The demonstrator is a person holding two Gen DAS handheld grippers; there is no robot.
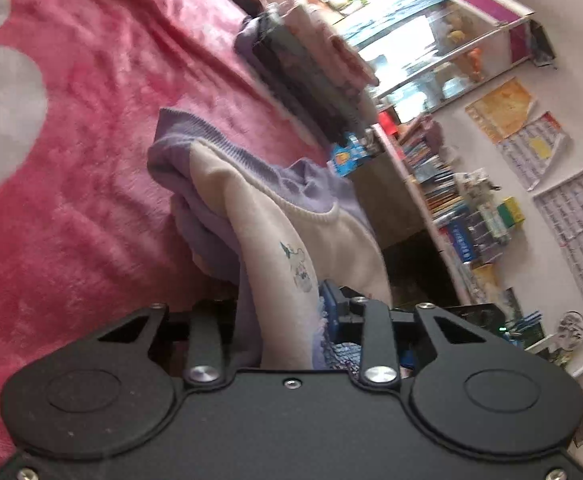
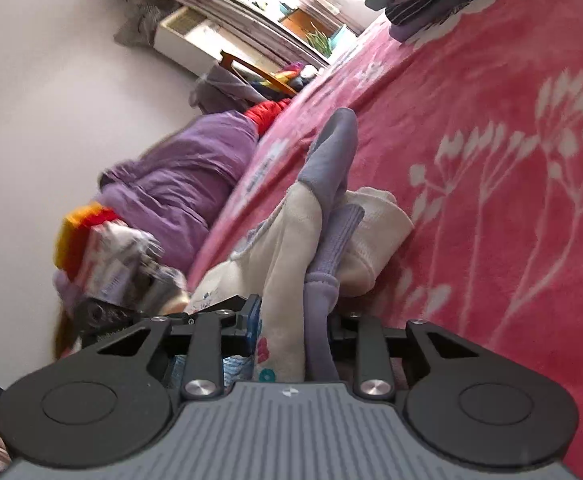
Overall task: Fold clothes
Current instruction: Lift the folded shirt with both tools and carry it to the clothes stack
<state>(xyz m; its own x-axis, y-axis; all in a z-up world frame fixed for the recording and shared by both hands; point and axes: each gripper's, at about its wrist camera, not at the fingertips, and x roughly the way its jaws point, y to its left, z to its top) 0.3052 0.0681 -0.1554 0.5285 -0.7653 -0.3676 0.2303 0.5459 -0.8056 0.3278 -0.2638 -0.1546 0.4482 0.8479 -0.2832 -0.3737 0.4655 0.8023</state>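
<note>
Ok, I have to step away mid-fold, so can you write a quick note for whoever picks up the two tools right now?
Left tool: shut on the cream and lilac garment.
Right tool: shut on the same garment.
The garment is bunched and partly lifted over the pink blanket, not yet laid flat.
Done: a stack of folded clothes sits at the blanket's far edge.
Left: spread this garment, fold it, add it to the stack. A purple heap beside the bed may be more laundry; I cannot tell.

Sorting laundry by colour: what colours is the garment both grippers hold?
The garment is cream with lilac ribbed trim and sleeves, clearest in the left wrist view.
</note>
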